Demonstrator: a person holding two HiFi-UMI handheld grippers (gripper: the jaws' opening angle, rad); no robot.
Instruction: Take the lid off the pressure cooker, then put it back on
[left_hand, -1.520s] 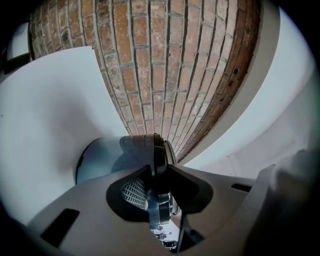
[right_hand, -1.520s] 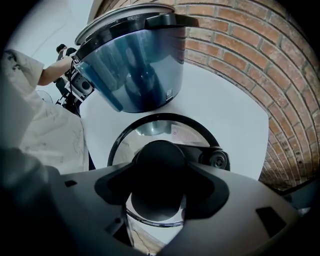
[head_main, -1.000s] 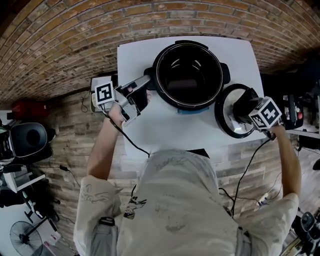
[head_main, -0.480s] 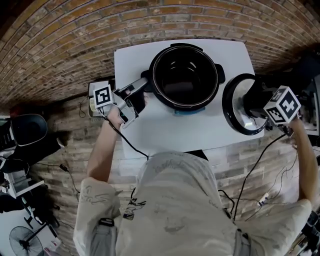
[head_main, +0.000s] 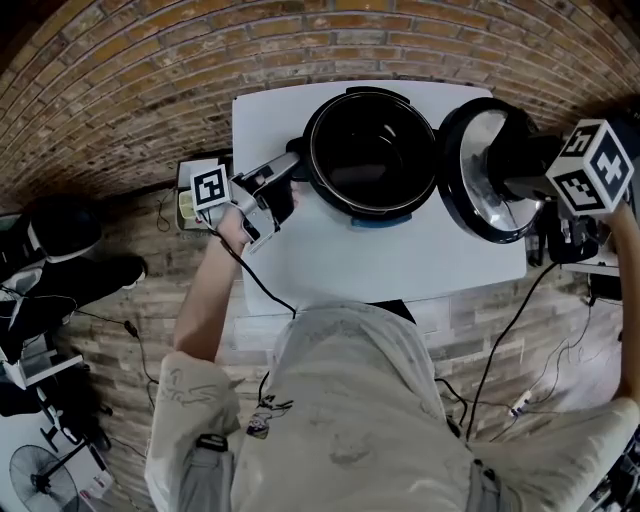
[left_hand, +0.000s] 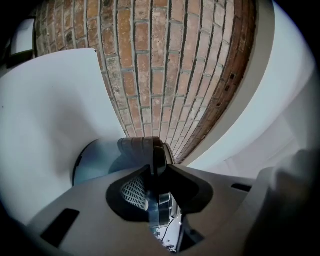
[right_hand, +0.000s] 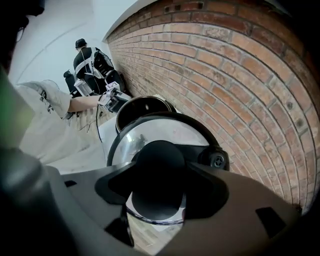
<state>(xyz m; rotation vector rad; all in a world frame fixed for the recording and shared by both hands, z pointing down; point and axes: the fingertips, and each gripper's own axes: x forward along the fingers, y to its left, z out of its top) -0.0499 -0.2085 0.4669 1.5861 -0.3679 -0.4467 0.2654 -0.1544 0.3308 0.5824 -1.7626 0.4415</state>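
The black pressure cooker pot (head_main: 372, 150) stands open on the white table (head_main: 400, 270). My left gripper (head_main: 288, 168) is shut on the pot's left side handle (left_hand: 145, 147), pointing level at the pot's wall (left_hand: 92, 162). My right gripper (head_main: 512, 168) is shut on the black knob (right_hand: 157, 167) of the lid (head_main: 478, 175). It holds the lid in the air just right of the pot, its shiny underside tilted. In the right gripper view the lid (right_hand: 150, 132) fills the middle and the open pot (right_hand: 142, 106) shows beyond it.
The table stands on a brick floor (head_main: 120, 90). A small box (head_main: 183, 200) sits by the table's left edge. Cables (head_main: 500, 340) trail down from both grippers. Equipment (head_main: 575, 245) stands right of the table. Another person (right_hand: 87, 60) is far off.
The right gripper has lifted the lid off the table's right side, up and toward the pot. The left gripper has stayed on the pot's handle.
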